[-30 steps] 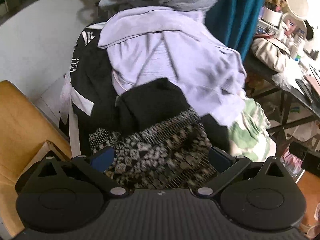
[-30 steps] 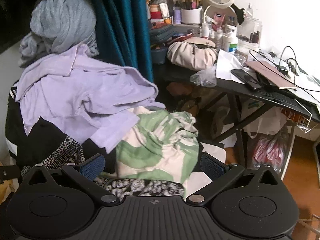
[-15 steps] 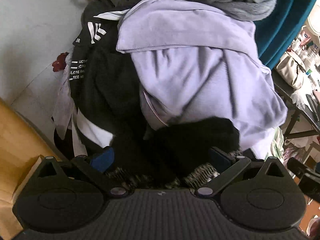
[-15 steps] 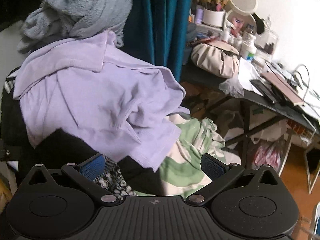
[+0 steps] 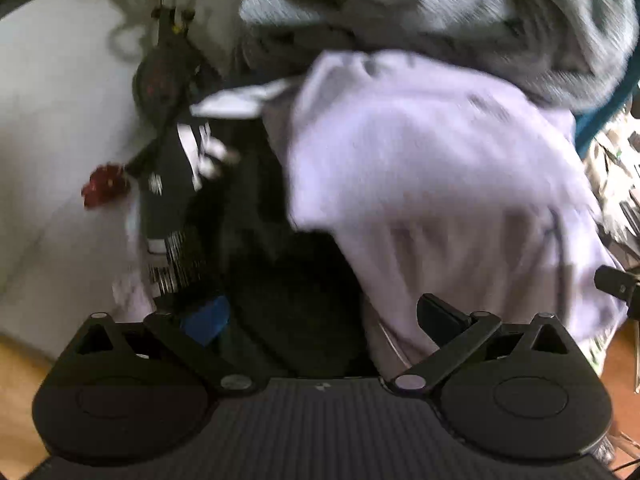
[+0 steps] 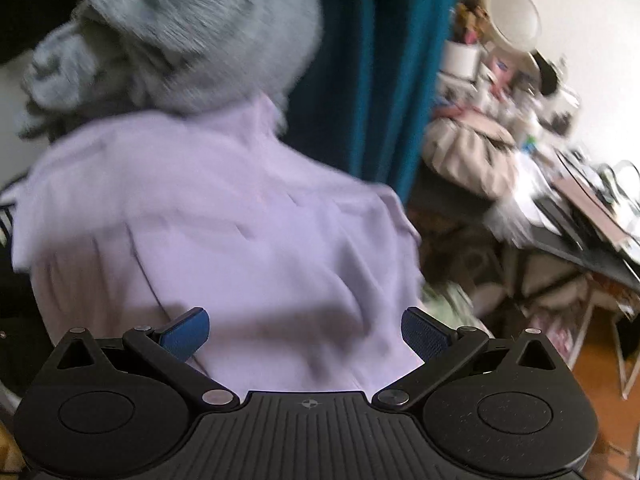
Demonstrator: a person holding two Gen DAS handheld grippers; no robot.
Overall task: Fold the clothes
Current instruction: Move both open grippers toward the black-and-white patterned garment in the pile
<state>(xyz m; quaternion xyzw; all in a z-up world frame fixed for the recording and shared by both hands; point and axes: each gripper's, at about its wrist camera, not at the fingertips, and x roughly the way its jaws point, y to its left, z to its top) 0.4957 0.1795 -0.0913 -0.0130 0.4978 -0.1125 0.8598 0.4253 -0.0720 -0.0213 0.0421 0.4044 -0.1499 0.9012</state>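
Observation:
A pile of clothes fills both views. A lilac garment [image 5: 440, 184] lies on top, with a grey fleece [image 5: 460, 12] above it and a black garment with white print [image 5: 208, 208] to its left. My left gripper [image 5: 324, 316] is open, close over the seam between black and lilac cloth. In the right wrist view the lilac garment [image 6: 224, 232] sits under the grey fleece [image 6: 192, 32]. My right gripper [image 6: 304, 330] is open, its jaws wide apart just above the lilac cloth. Both views are blurred.
A teal curtain [image 6: 372, 72] hangs behind the pile. A dark desk [image 6: 568, 240] crowded with a beige bag [image 6: 468, 148], a round mirror [image 6: 512, 16] and cosmetics stands at the right. A white wall [image 5: 52, 120] lies left of the pile.
Both grippers have moved up and in toward the pile. The patterned and green-white garments have dropped out of sight, and the lilac garment now fills the space between the jaws.

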